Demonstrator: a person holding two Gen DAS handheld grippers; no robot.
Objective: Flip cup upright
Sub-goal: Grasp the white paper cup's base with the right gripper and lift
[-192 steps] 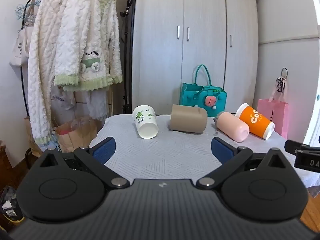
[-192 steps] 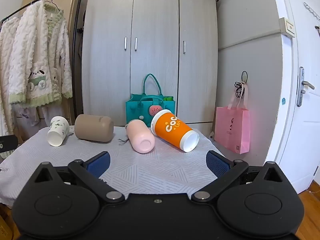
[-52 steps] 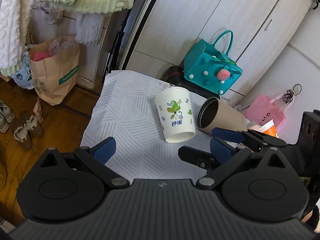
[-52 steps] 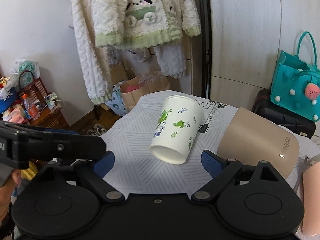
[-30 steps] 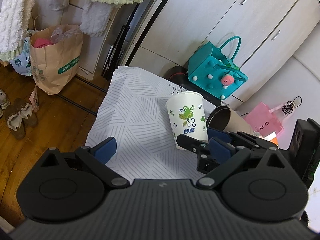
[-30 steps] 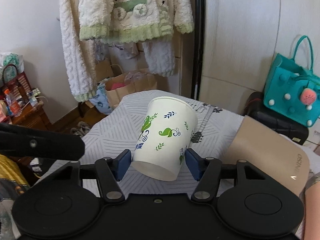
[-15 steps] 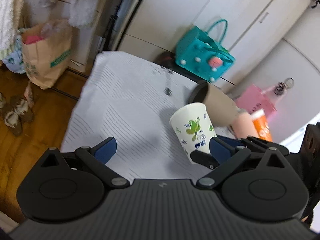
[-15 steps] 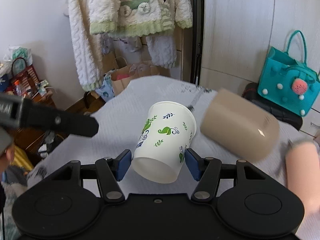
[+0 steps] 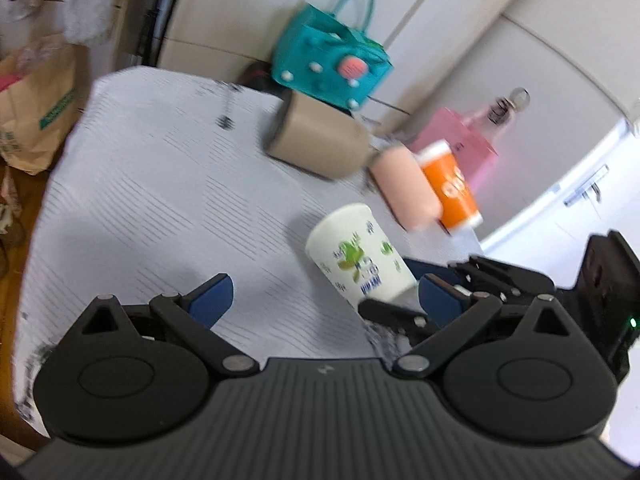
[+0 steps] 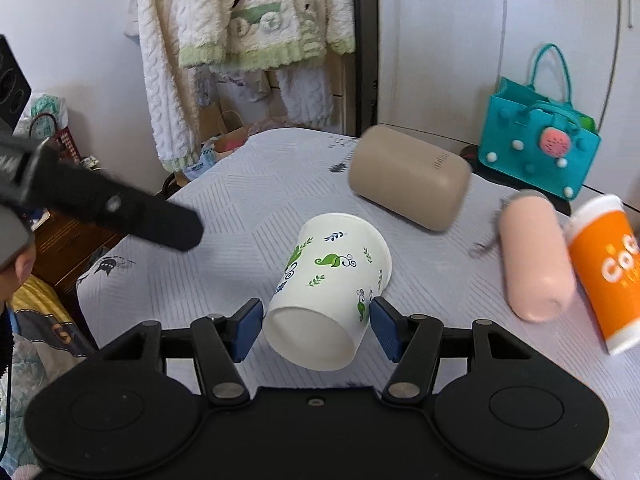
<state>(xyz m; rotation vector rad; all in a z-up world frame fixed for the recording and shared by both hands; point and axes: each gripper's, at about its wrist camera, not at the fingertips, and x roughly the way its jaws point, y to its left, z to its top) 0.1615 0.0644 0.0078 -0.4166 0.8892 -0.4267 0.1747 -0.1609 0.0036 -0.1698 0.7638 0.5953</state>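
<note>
A: What is seen of the surface in the two wrist views?

B: A table [image 10: 240,200] covered by a pale grey cloth with thin line patterns is shown filling the middle of both frames. In the right wrist view, a beige cup [image 10: 408,176] is seen lying on its side in the upper centre, a pink bottle [image 10: 534,256] lies on its side at the right, and an orange cup [image 10: 608,268] is cut by the right edge.

A: And where is the task's cup placed?

B: The white paper cup [image 10: 328,292] with green leaf prints is found at the lower centre of the right wrist view, tilted, its open mouth turned toward the camera. It is clamped near its rim between the blue pads of the right gripper [image 10: 316,330]. In the left wrist view, which is blurred, the same cup [image 9: 358,256] is seen right of centre with its closed base pointing to the upper left.

A: How is the left gripper [image 9: 324,296] held?

B: Its fingers are spread wide apart, and nothing is held between them.

A: What is shown of the room?

B: A fluffy cream garment [image 10: 240,12] with green trim is hung at the top of the right wrist view, beside grey wardrobe doors [image 10: 460,40]. A teal bag [image 10: 536,148] is set at the right behind the table. In the left wrist view, a pink bag [image 9: 456,140] is seen at the upper right and a brown paper bag [image 9: 36,112] at the left edge, over wooden flooring.
</note>
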